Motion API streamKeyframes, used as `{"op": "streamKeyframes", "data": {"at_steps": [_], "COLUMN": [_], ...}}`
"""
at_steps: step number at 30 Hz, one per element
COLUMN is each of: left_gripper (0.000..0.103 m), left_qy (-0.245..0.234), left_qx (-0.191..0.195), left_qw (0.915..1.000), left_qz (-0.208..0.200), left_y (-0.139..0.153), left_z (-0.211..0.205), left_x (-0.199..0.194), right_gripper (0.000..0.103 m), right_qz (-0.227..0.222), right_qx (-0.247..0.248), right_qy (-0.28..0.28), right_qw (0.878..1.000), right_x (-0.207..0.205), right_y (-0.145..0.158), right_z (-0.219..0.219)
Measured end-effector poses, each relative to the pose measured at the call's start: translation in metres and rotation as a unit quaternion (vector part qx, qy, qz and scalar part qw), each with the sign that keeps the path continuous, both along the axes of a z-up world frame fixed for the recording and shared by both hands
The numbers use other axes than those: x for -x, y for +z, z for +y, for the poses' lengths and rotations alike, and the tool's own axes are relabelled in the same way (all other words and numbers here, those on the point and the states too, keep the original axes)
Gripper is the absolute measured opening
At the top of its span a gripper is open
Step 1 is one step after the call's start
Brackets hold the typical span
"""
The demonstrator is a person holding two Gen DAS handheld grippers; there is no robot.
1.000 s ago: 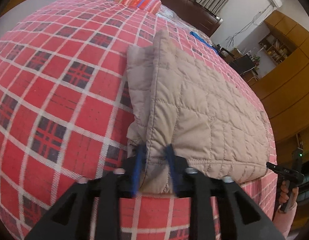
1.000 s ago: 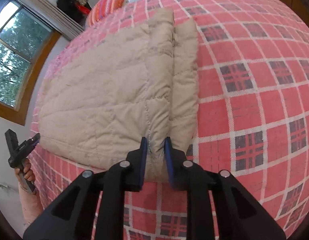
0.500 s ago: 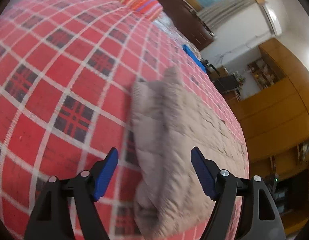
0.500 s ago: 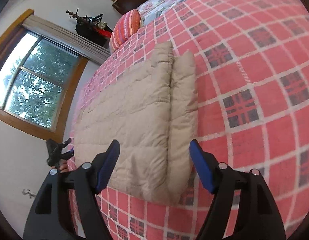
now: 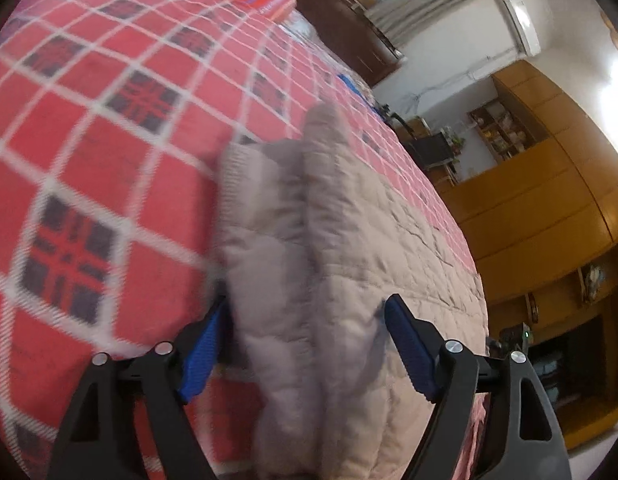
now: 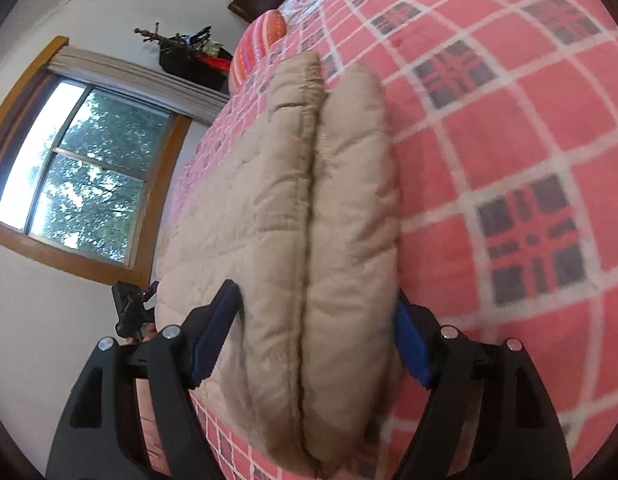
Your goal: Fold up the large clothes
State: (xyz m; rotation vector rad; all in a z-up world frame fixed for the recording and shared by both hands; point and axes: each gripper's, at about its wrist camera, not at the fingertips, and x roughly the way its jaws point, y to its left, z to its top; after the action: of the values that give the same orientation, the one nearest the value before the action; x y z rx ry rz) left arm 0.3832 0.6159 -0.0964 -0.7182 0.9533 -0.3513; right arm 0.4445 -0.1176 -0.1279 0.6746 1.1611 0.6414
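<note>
Straddling folded jacket (image 5: 349,248) | left gripper (image 5: 309,348) fingers wide, view blurred | right gripper (image 6: 309,340) fingers wide, jacket's near edge cut off

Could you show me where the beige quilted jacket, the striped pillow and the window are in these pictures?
beige quilted jacket (image 6: 269,208): right wrist view, on its broad quilted panel.
striped pillow (image 6: 261,46): right wrist view, on its rounded end.
window (image 6: 85,172): right wrist view, on the glass pane.

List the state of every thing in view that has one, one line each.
Left gripper: open, straddling the jacket's folded edge.
Right gripper: open, straddling the other folded edge.
Beige quilted jacket: folded, lying flat on the bed.
Plaid bedspread: spread flat.
</note>
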Motion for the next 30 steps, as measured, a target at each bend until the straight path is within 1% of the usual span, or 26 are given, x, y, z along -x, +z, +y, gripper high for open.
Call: {"op": "streamKeyframes", "data": {"at_steps": [2, 3, 4, 5, 7, 8, 9, 10, 12, 16, 20, 24, 28, 30], "left_gripper": [0.080, 0.079, 0.075, 0.070, 0.046, 0.041, 0.032, 0.025, 0.021, 0.018, 0.017, 0.017, 0.016, 0.016], "left_qy": [-0.006, -0.007, -0.006, -0.003, -0.003, -0.003, -0.002, -0.001, 0.005, 0.011, 0.002, -0.010, -0.014, -0.016], "left_qx": [-0.006, -0.010, -0.015, -0.016, 0.004, 0.011, 0.013, 0.009, 0.001, -0.007, -0.016, -0.032, -0.038, -0.040], "left_qw": [1.0000, 0.9999, 0.9999, 0.9998, 0.9998, 0.9997, 0.9997, 0.9998, 1.0000, 0.9998, 0.9993, 0.9980, 0.9965, 0.9956], "left_qz": [0.002, 0.002, 0.003, 0.006, 0.017, 0.021, 0.021, 0.015, 0.001, -0.016, -0.034, -0.054, -0.074, -0.083], "left_y": [0.000, 0.000, 0.001, 0.001, -0.001, -0.002, -0.001, 0.002, 0.011, 0.031, 0.054, 0.076, 0.098, 0.108], "left_z": [-0.008, -0.011, -0.015, -0.016, -0.016, -0.018, -0.018, -0.019, -0.022, -0.027, -0.034, -0.040, -0.045, -0.047], "left_x": [-0.005, -0.005, -0.006, -0.008, -0.009, -0.008, -0.008, -0.006, -0.003, 0.004, 0.017, 0.043, 0.071, 0.092], "right_gripper": [0.072, 0.066, 0.059, 0.055, 0.041, 0.038, 0.031, 0.027, 0.023, 0.019, 0.017, 0.017, 0.017, 0.017], "right_qz": [-0.003, -0.005, -0.005, -0.003, -0.003, -0.003, -0.005, -0.009, -0.014, -0.024, -0.043, -0.059, -0.081, -0.094], "right_qx": [0.005, 0.006, 0.005, 0.004, 0.002, 0.000, -0.004, -0.008, -0.008, 0.010, 0.019, 0.037, 0.046, 0.049], "right_qy": [0.001, 0.002, 0.002, 0.004, 0.006, 0.006, 0.006, 0.006, 0.006, 0.010, 0.016, 0.024, 0.029, 0.032], "right_qw": [1.000, 1.000, 1.000, 1.000, 1.000, 1.000, 1.000, 1.000, 1.000, 1.000, 0.999, 0.997, 0.995, 0.994], "right_x": [-0.003, -0.005, -0.004, -0.005, 0.004, 0.004, 0.006, 0.008, 0.010, 0.017, 0.028, 0.050, 0.080, 0.101], "right_y": [0.000, 0.001, 0.001, 0.001, 0.002, 0.003, 0.005, 0.008, 0.015, 0.032, 0.055, 0.076, 0.100, 0.114], "right_z": [0.007, 0.011, 0.014, 0.016, 0.016, 0.015, 0.014, 0.012, 0.013, 0.015, 0.017, 0.017, 0.012, 0.009]}}
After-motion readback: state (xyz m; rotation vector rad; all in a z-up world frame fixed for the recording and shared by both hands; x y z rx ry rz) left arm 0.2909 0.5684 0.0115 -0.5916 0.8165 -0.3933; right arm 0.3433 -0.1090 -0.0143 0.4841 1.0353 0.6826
